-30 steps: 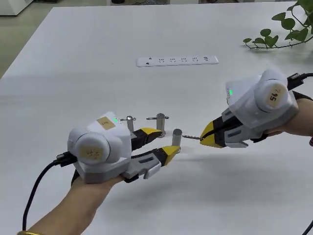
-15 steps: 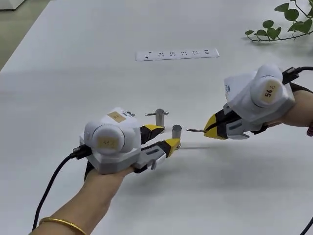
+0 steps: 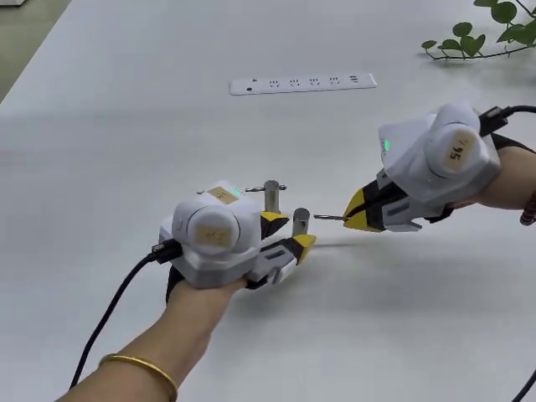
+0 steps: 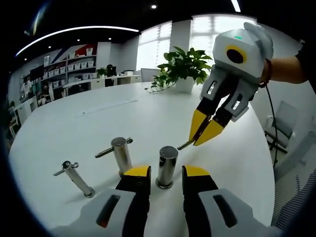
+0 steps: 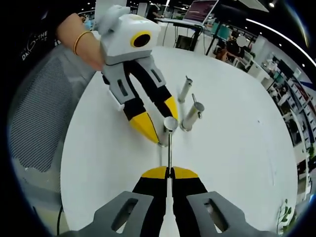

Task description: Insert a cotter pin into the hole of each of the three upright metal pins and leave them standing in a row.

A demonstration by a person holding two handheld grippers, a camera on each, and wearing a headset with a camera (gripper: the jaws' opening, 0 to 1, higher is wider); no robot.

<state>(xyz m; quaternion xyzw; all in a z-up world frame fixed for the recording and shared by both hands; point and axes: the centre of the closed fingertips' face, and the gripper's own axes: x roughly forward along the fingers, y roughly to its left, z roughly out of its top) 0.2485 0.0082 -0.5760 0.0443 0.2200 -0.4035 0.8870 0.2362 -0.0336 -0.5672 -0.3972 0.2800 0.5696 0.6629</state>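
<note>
Three upright metal pins stand in a row. The far two [image 4: 77, 177] [image 4: 121, 154] each carry a cotter pin through the top. The nearest metal pin [image 4: 167, 165] [image 3: 300, 221] has none and stands between the jaws of my left gripper [image 4: 167, 173] [image 3: 289, 232], which is open with small gaps on both sides. My right gripper [image 5: 168, 173] [image 3: 353, 218] is shut on a thin cotter pin [image 5: 170, 148] [image 3: 328, 218]. The cotter pin points at the top of that nearest metal pin [image 5: 170, 126], its tip at or just short of it.
A white power strip [image 3: 301, 83] lies farther back on the white table [image 3: 126, 151]. A leafy plant [image 3: 477, 33] sits at the far right corner. Cables trail from both grippers toward me.
My left gripper has moved forward so that its jaws now flank the nearest metal pin. The right gripper still holds the cotter pin at that pin's top. The head camera has shifted.
</note>
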